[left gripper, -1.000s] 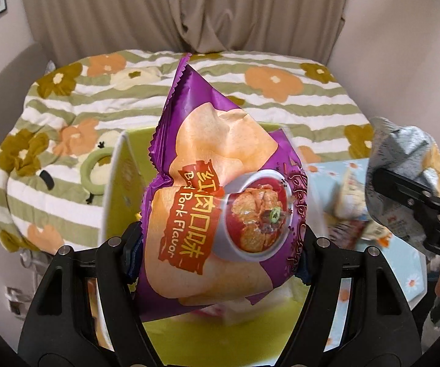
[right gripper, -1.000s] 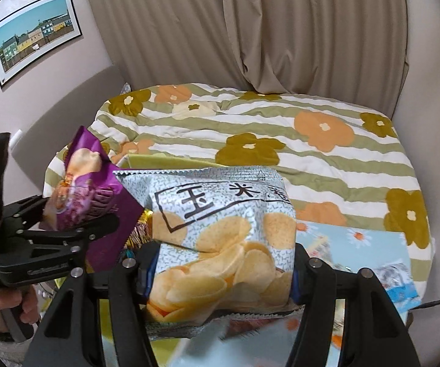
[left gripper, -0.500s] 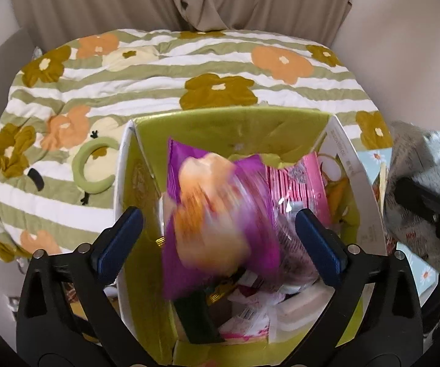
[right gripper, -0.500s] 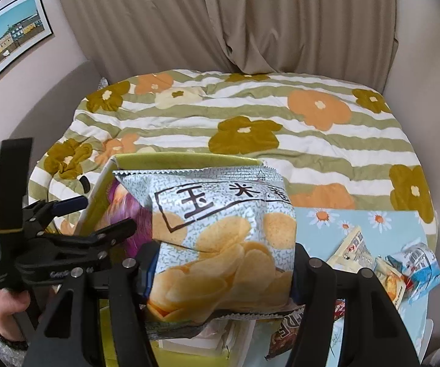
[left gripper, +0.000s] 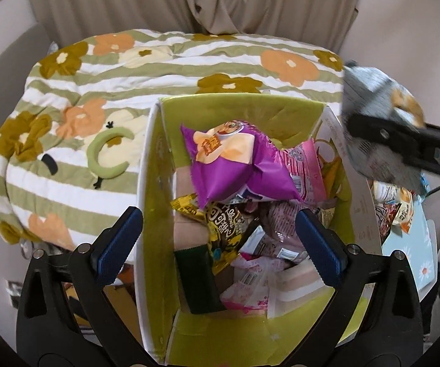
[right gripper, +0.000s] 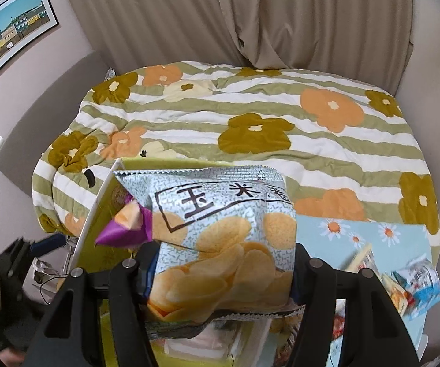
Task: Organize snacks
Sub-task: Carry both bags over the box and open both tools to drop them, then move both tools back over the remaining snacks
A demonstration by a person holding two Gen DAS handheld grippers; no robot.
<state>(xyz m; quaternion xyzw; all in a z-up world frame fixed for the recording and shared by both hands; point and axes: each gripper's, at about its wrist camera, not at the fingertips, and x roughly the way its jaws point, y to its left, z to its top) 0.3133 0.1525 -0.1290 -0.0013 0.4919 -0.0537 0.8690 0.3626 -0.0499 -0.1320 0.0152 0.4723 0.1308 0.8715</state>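
Note:
A purple chip bag (left gripper: 238, 165) lies on top of several snack packs inside the yellow-green box (left gripper: 284, 113). My left gripper (left gripper: 217, 241) is open and empty above the box, its blue pads (left gripper: 119, 238) wide apart. My right gripper (right gripper: 220, 272) is shut on a silver corn chip bag (right gripper: 223, 232) and holds it over the box's right side; that bag also shows at the right of the left wrist view (left gripper: 376, 116). A purple corner (right gripper: 128, 226) of the dropped bag shows behind it.
The box stands against a bed with a green-striped flower quilt (right gripper: 250, 113). A light blue daisy-print table (right gripper: 382, 232) to the right carries more loose snack packs (left gripper: 400, 208). Curtains (right gripper: 250, 15) hang behind the bed.
My left gripper opened and the purple bag fell into the box, where it now rests. My right gripper moved left over the box with the silver bag.

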